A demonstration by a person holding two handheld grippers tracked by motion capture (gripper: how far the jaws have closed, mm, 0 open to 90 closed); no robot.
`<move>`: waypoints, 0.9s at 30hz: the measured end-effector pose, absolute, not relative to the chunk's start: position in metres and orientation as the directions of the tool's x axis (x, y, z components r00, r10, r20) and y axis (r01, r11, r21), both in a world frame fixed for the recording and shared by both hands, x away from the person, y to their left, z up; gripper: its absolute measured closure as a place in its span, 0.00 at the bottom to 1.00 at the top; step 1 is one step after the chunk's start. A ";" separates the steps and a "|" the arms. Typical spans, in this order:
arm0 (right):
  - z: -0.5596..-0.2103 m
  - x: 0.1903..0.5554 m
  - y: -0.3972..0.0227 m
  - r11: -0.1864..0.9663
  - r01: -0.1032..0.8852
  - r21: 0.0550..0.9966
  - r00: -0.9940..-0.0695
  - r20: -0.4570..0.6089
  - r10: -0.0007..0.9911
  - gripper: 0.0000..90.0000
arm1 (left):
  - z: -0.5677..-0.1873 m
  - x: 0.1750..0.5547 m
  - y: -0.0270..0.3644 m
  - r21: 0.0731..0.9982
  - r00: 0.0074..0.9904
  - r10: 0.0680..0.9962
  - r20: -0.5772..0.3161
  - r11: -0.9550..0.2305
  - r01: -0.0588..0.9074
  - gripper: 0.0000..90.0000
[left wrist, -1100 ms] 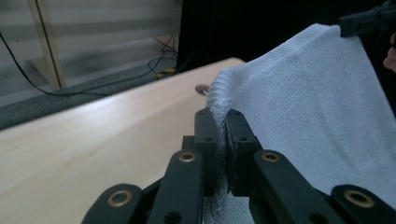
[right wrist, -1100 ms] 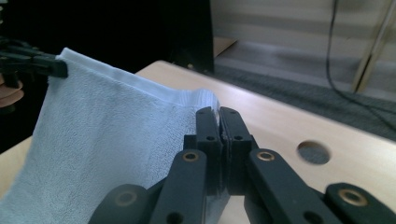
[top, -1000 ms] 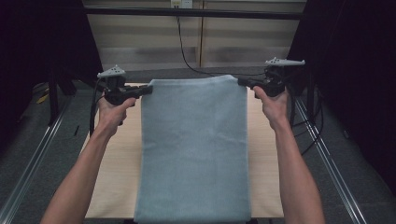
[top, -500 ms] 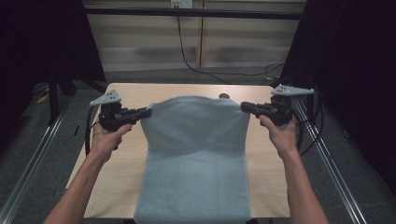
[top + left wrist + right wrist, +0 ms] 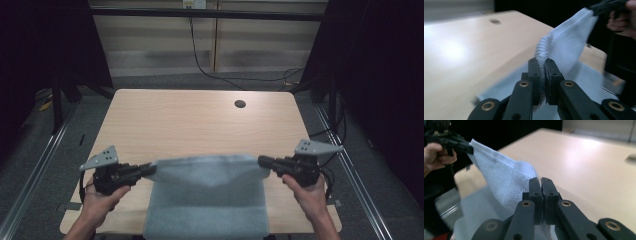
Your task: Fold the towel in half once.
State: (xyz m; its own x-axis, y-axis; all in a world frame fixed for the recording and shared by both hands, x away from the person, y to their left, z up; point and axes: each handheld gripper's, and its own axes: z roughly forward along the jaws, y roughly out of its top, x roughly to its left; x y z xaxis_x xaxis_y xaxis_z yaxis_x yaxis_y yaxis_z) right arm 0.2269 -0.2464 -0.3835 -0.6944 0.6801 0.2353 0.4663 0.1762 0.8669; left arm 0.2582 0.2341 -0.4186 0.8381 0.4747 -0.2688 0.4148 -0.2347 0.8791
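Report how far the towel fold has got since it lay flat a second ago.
Done: both far corners are gripped and pulled back off the bare table. In hand: the left gripper and right gripper hold the towel's edge raised above its near half. Left: lay that edge down and let go.

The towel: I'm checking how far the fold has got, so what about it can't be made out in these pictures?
- High view: the towel's near end is cut off by the bottom edge.
- Left gripper view: the part lying on the table is blurred.
- Right gripper view: the corner pinched in the right gripper is hidden between its jaws.
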 end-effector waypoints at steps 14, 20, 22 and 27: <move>-0.490 0.205 -0.225 0.337 0.682 0.648 -0.637 0.301 0.709 0.98 | -0.500 0.249 0.222 0.706 0.796 0.515 -0.319 -0.431 0.562 0.94; -0.493 0.219 -0.224 0.338 0.671 0.660 -0.636 0.278 0.720 0.98 | -0.506 0.270 0.219 0.716 0.775 0.541 -0.327 -0.394 0.577 0.94; -0.493 0.228 -0.223 0.343 0.665 0.664 -0.634 0.258 0.729 0.98 | -0.504 0.280 0.216 0.719 0.782 0.553 -0.287 -0.414 0.557 0.94; -0.491 0.262 -0.220 0.353 0.666 0.657 -0.613 0.213 0.761 0.98 | -0.508 0.316 0.212 0.730 0.758 0.584 -0.291 -0.377 0.570 0.94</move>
